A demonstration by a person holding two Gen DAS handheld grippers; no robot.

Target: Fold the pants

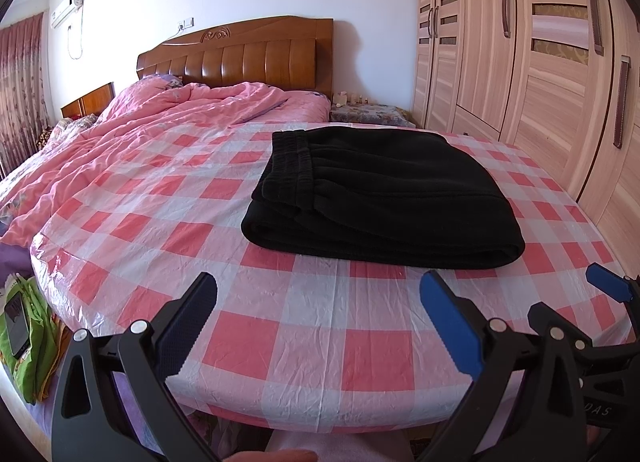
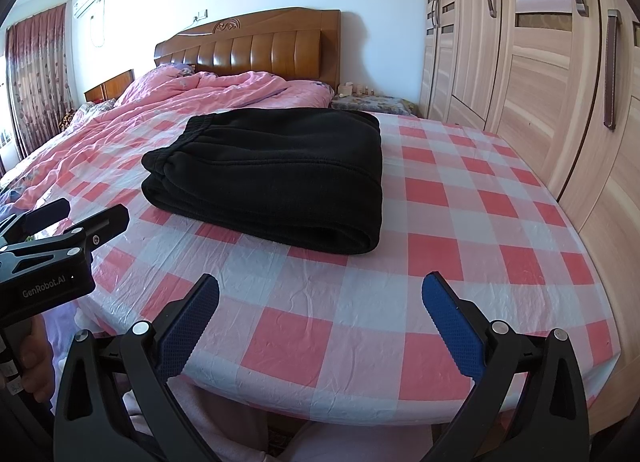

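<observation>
The left gripper (image 1: 318,294) hovers low over the near edge of the bed (image 1: 132,230), its jaws spread wide and holding nothing. Ahead of these jaws and a little to their right lie the black pants (image 1: 384,194), well apart from the fingertips.

The pants rest on a pink-and-white checked plastic sheet (image 1: 280,314) that covers the foot of the bed. They form a compact, thick rectangle of several layers. The gathered elastic waistband sits along the left end, and a rounded fold runs along the near edge. The fabric looks soft and fleecy, with no loose leg trailing out.

The right gripper (image 2: 320,294) hovers beside the left one, its jaws also wide and empty. From here the pants lie ahead and to the left of the jaws.

Judging by the tidy bundle, folding seems finished or nearly so. At most, the next move would be a light press to square the stack.
</observation>
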